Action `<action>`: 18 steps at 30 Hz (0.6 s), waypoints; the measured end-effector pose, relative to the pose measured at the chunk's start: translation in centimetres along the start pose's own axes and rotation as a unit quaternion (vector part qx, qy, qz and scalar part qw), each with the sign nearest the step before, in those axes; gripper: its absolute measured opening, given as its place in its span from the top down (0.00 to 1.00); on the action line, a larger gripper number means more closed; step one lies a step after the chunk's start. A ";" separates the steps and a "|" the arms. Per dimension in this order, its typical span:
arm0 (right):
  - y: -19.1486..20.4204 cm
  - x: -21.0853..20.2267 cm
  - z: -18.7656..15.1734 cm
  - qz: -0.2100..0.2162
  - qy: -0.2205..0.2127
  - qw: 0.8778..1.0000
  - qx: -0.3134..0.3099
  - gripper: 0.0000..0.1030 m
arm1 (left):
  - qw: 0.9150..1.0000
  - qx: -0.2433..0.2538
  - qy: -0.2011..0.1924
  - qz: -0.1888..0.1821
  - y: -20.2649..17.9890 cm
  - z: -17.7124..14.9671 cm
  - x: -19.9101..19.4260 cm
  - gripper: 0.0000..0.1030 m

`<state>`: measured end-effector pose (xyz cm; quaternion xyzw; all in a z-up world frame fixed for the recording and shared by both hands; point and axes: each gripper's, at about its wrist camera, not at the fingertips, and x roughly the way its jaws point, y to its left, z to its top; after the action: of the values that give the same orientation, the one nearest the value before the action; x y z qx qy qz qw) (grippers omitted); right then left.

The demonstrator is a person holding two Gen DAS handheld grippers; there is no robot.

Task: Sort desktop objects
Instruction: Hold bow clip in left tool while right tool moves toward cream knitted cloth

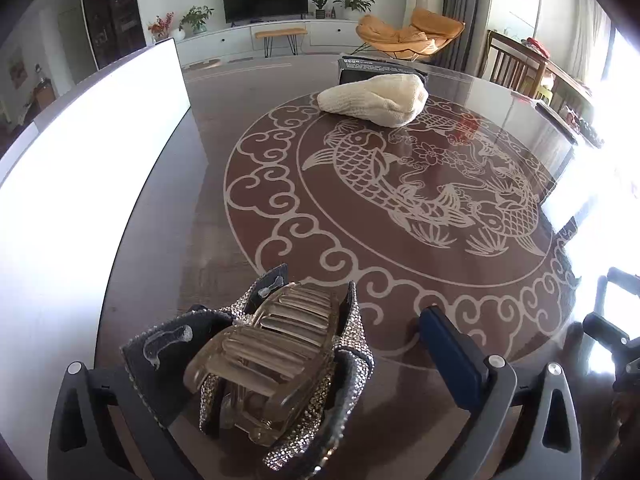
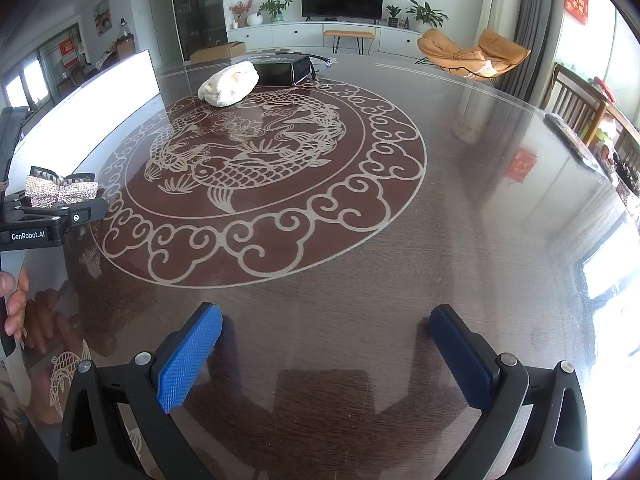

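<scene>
A dark glossy table with a pale fish-and-cloud pattern fills both views. In the left wrist view, the left gripper has a clear hair clip with a sparkly bow between its fingers; the jaws stand apart, and whether they actually press the clip I cannot tell. The clip sits at six o'clock, nearest the camera. At twelve o'clock, well apart, a cream knitted hat lies on the table, touching a black box behind it. A bright white panel stands along the nine o'clock edge. In the right wrist view, the right gripper hangs with blue fingers spread wide, nothing between them. The left gripper shows at nine o'clock.
</scene>
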<state>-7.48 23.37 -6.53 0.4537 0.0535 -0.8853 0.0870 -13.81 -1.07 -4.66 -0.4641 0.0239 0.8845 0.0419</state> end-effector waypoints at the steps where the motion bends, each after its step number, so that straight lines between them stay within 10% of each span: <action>1: 0.0 0.0 0.0 0.000 0.000 1.000 0.000 0.00 | 1.000 0.000 0.000 0.000 0.0 0.0 0.0 0.00; 18: 0.0 0.0 0.0 0.000 0.000 1.000 0.000 0.00 | 1.000 -0.001 0.000 0.001 0.1 -0.1 0.0 0.00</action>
<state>-7.48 23.37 -6.55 0.4535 0.0534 -0.8854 0.0872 -13.76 -1.15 -4.68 -0.4637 0.0235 0.8847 0.0409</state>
